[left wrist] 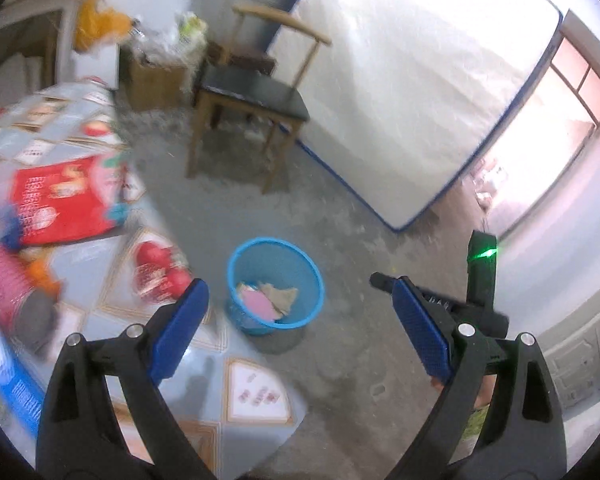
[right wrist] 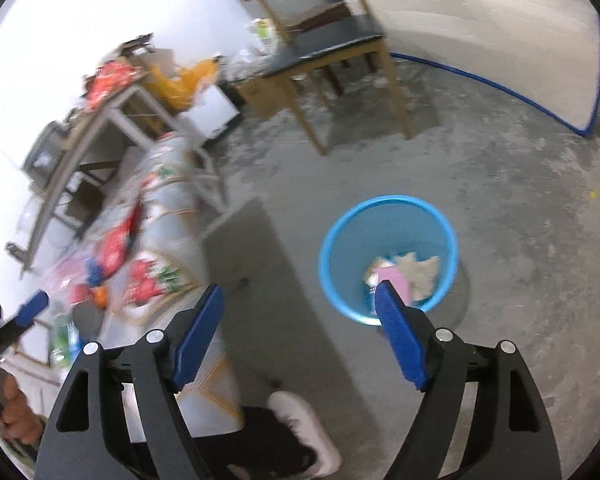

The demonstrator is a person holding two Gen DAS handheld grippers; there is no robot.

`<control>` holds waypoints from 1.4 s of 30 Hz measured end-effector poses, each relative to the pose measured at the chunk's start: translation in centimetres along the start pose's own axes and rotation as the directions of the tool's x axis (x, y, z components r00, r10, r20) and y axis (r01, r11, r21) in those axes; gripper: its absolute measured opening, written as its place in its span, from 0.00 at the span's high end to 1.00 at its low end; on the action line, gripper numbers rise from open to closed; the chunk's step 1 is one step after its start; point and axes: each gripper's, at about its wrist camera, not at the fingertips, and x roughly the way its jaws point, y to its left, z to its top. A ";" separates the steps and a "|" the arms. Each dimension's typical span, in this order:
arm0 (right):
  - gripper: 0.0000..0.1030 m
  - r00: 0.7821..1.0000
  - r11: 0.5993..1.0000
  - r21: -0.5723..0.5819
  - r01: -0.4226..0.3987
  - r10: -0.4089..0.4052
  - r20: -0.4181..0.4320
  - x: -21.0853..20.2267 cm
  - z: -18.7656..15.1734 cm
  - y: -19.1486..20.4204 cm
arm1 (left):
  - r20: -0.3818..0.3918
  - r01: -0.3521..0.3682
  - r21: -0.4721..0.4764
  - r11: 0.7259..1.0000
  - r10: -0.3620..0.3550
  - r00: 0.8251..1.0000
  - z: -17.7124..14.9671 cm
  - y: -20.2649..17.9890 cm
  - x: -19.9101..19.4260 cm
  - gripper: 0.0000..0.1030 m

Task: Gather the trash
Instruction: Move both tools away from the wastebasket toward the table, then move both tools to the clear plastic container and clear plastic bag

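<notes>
The left hand-held gripper (left wrist: 296, 312) stands wide apart with nothing between its blue pads, and the right hand-held gripper (right wrist: 300, 328) is likewise spread wide and empty. Below both sits a blue waste basket (right wrist: 388, 204) on the bare concrete floor (right wrist: 520, 240), just off the near corner of the counter (left wrist: 204, 380), which wears a patterned grey cloth. Inside the basket lie a pink sheet (right wrist: 398, 282) and some crumpled tan paper (right wrist: 420, 270). On the counter, a red printed packet (left wrist: 64, 204) lies toward its left edge, with more red and orange wrappers near it, blurred too much to name. Beyond the basket a wooden chair (left wrist: 256, 92) with a black seat stands on the floor, beside a white mattress (left wrist: 420, 80) leaned upright against the wall. A person's pale shoe (right wrist: 304, 428) rests on the floor by the counter's edge.
</notes>
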 end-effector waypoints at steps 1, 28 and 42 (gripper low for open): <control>0.26 1.000 1.000 -0.009 -0.017 0.017 -0.002 -0.3 -0.2 0.8 | 0.021 -0.021 -0.004 1.000 0.021 1.000 -0.6 0.5 -1.4 0.13; 0.24 0.948 0.806 -0.501 -0.316 0.241 -0.209 5.9 -4.5 32.4 | 0.282 -0.391 -0.319 0.863 0.480 0.831 -5.7 22.5 -20.5 0.20; 0.24 0.951 0.710 -0.632 -0.310 0.231 -0.208 12.1 -5.3 42.4 | 0.159 -0.520 -0.255 0.815 0.566 0.809 -0.9 26.2 -15.2 0.55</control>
